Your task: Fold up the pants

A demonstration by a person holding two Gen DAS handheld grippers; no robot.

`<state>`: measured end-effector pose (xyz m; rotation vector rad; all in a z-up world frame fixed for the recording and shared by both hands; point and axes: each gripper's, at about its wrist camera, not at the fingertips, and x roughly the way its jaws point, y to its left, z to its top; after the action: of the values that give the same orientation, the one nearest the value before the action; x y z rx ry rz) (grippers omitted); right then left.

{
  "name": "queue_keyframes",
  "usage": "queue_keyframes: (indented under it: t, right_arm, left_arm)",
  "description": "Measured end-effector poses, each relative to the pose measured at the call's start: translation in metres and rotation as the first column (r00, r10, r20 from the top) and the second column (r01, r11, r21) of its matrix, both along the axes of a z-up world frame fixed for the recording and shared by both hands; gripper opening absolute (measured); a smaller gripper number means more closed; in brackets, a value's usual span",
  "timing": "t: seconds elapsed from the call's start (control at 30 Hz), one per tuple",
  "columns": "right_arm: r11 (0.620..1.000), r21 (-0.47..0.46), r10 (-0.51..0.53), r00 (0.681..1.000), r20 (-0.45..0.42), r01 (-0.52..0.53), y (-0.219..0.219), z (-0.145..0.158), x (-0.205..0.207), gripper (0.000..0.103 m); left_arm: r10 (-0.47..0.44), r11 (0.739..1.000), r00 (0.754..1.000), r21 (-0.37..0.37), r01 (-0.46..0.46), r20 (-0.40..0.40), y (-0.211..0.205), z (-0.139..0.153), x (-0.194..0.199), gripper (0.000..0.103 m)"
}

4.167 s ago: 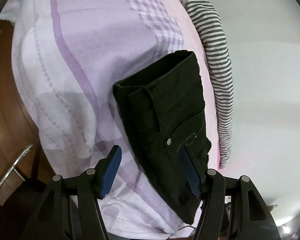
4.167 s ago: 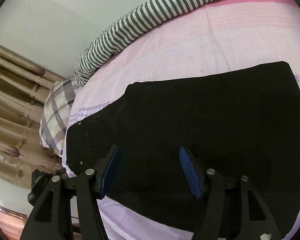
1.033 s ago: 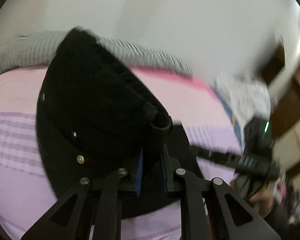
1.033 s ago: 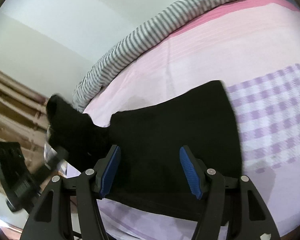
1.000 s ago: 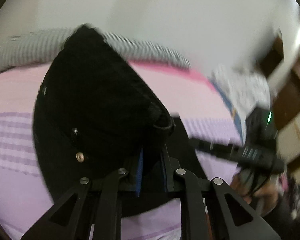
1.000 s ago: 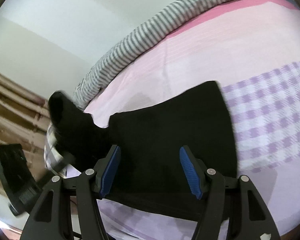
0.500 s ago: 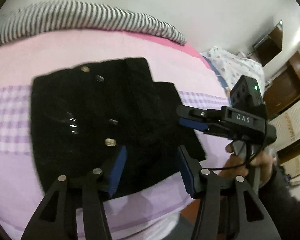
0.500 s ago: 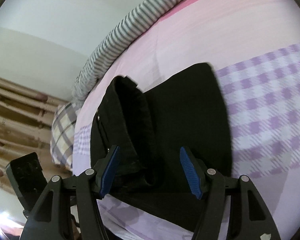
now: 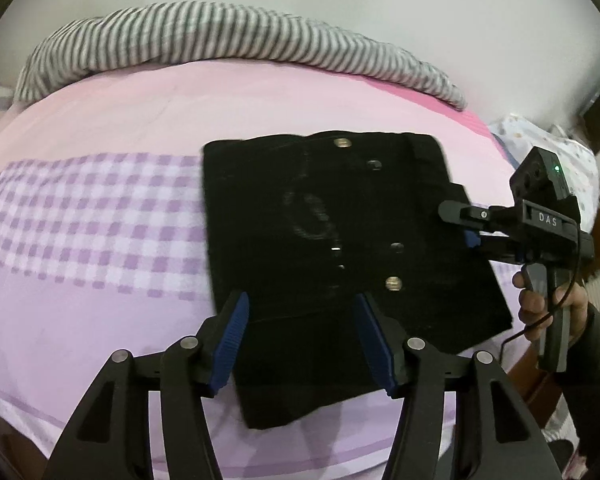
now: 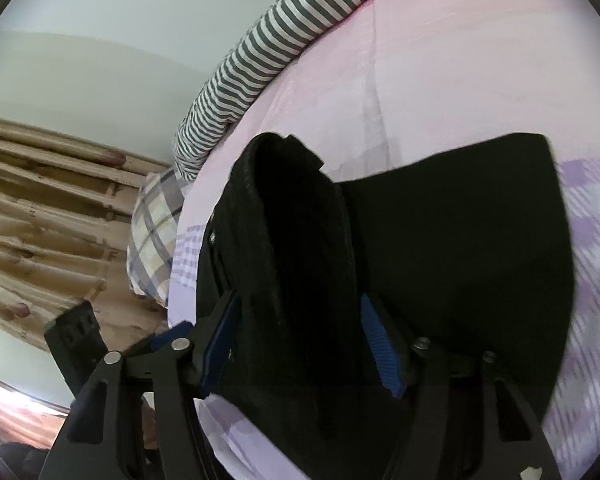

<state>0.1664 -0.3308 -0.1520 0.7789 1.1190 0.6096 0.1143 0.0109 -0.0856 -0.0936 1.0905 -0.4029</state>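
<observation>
The black pants (image 9: 340, 240) lie folded into a compact rectangle on the pink and purple bed sheet (image 9: 100, 220), waistband buttons facing up. My left gripper (image 9: 300, 336) is open and empty, its blue pads over the near edge of the pants. My right gripper (image 9: 470, 232) shows at the right edge of the pants in the left wrist view. In the right wrist view the right gripper (image 10: 300, 340) is open, and the raised folded edge of the pants (image 10: 300, 240) stands between its pads.
A grey and white striped blanket (image 9: 220, 36) runs along the far side of the bed by the wall. A plaid pillow (image 10: 156, 232) and beige curtains (image 10: 40, 220) lie beyond the bed's end. A hand (image 9: 556, 300) holds the right gripper's handle.
My left gripper carried the waistband end over and laid it down on the pants, then opened and let go. The right gripper moved closer, around the folded edge.
</observation>
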Motion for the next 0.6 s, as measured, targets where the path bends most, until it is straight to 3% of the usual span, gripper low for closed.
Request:
queue_keyframes:
  t: [0.13, 0.27, 0.6]
  right_arm:
    - [0.999, 0.001, 0.039, 0.999, 0.007, -0.040, 0.005, -0.001, 0.006, 0.054]
    - [0.995, -0.041, 0.088, 0.996, 0.016, -0.087, 0.013, 0.002, 0.007, 0.054]
    - [0.993, -0.090, 0.079, 0.997, 0.001, -0.079, 0.016, 0.006, 0.006, 0.054]
  left_arm:
    - [0.048, 0.999, 0.999, 0.013, -0.047, -0.009, 0.009, -0.002, 0.002, 0.060]
    - [0.081, 0.994, 0.997, 0.076, -0.082, 0.014, 0.012, -0.002, 0.004, 0.063]
    - [0.094, 0.983, 0.995, 0.152, -0.100, 0.047, 0.010, -0.002, 0.006, 0.068]
